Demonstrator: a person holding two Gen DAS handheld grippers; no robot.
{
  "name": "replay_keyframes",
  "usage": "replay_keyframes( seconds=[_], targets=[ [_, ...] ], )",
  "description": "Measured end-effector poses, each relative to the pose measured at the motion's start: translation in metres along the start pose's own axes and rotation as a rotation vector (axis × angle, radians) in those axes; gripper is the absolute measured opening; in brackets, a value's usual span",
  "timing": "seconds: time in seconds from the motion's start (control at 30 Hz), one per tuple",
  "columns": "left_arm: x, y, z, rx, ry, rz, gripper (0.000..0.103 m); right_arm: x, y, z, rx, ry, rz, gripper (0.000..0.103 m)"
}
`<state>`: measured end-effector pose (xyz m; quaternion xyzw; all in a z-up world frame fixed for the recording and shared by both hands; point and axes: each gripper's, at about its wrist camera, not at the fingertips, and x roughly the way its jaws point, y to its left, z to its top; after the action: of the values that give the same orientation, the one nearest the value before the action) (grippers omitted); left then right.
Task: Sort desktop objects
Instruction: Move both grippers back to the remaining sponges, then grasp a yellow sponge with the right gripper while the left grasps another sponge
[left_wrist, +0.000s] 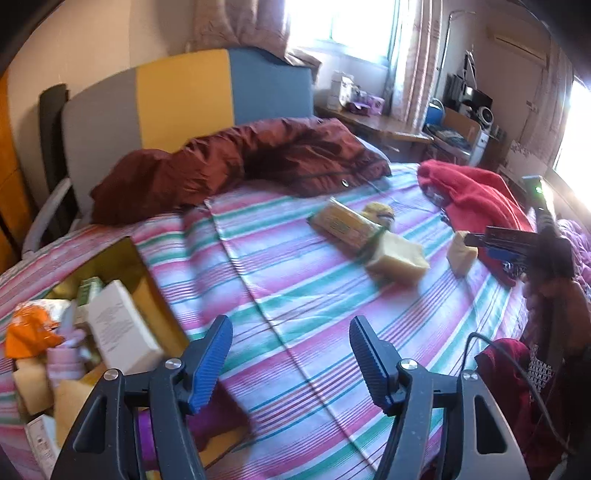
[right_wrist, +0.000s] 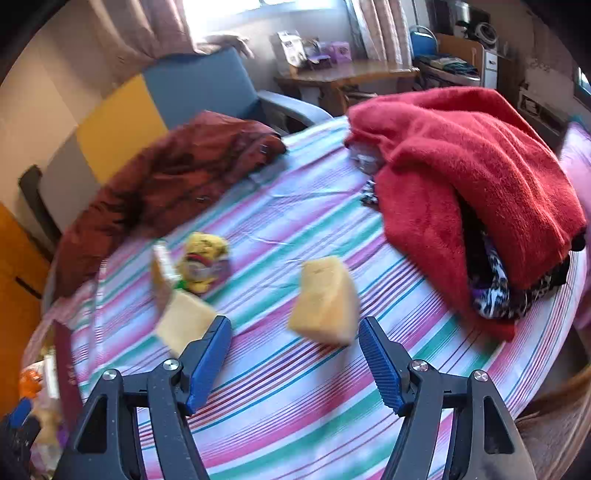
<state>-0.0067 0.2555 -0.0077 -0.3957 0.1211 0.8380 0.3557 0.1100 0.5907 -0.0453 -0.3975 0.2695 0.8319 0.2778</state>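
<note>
On the striped bed sheet (left_wrist: 295, 295) lie a yellow sponge (left_wrist: 399, 258), a yellow packet (left_wrist: 343, 223), a small yellow snack bag (left_wrist: 378, 212) and a second sponge (left_wrist: 461, 253). My left gripper (left_wrist: 291, 354) is open and empty, next to an open box (left_wrist: 122, 258) holding several items, among them a white carton (left_wrist: 122, 328). My right gripper (right_wrist: 295, 354) is open and empty, with the second sponge (right_wrist: 325, 301) lying just beyond its fingertips. The other sponge (right_wrist: 184, 319), the packet (right_wrist: 162, 273) and the snack bag (right_wrist: 205, 262) lie to its left.
A maroon jacket (left_wrist: 240, 158) lies at the head of the bed. A red blanket (right_wrist: 461, 177) covers a pile of clothes at the right. A colour-block headboard (left_wrist: 184, 96) and a wooden desk (left_wrist: 376, 122) stand behind.
</note>
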Motion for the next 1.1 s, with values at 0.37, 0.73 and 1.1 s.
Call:
replay_keyframes(
  seconds=[0.37,0.73,1.1],
  targets=[
    [0.059,-0.049,0.028,0.117,0.066,-0.064,0.081,0.043,-0.004,0.007,-0.063,0.054,-0.066,0.037],
    [0.115,-0.111,0.050,0.308,0.100,-0.151,0.097,0.034,-0.003,0.011,-0.054,0.018,-0.017,0.037],
    [0.164,-0.144,0.059,0.405,0.149,-0.170,0.103,0.036,0.005,0.011,-0.082,0.031,0.011,0.037]
  ],
)
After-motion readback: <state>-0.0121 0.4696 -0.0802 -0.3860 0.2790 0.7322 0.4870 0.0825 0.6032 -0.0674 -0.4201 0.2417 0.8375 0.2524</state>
